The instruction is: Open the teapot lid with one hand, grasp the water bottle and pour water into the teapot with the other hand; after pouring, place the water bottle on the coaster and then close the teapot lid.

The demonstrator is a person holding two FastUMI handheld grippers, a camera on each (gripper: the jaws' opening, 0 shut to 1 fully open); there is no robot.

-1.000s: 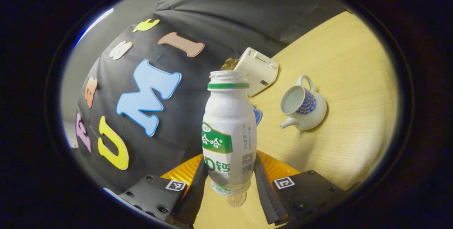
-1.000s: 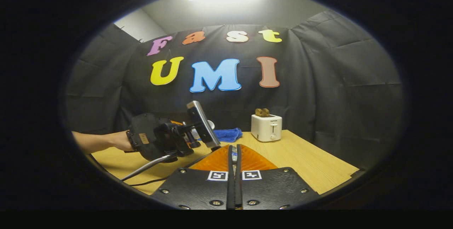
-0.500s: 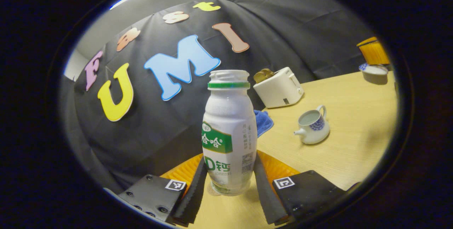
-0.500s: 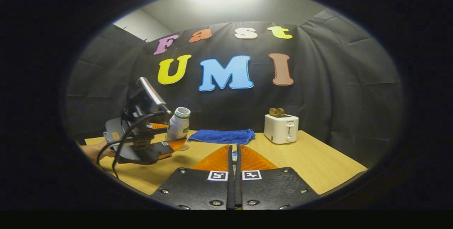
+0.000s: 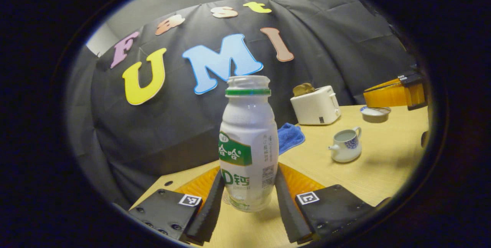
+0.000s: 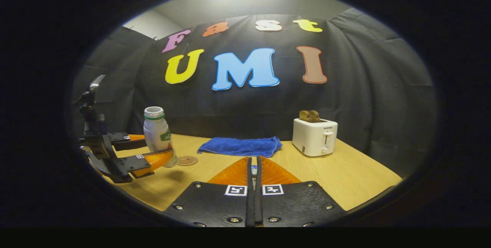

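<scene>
While the bottle [image 5: 248,144] hangs clamped in the left gripper [image 5: 248,202], steer for the coaster [image 6: 187,160].
Lower it upright, centred there, before loosening; right gripper [image 6: 253,186] pinched shut (lid [image 5: 375,113] presumably within).

A staged recording booth is shown, dressed as a small kitchen corner. Creased black cloth [image 6: 368,87] is hung as the walls around a pale wood-grain counter [image 6: 345,175], with a grey plain wall [image 6: 245,4] seen above it. Household props are set out on the counter: a white two-slot toaster [image 6: 315,137] loaded with brown bread slices, a folded blue towel [image 6: 241,146], and a white porcelain teapot with blue pattern [image 5: 346,146].
</scene>
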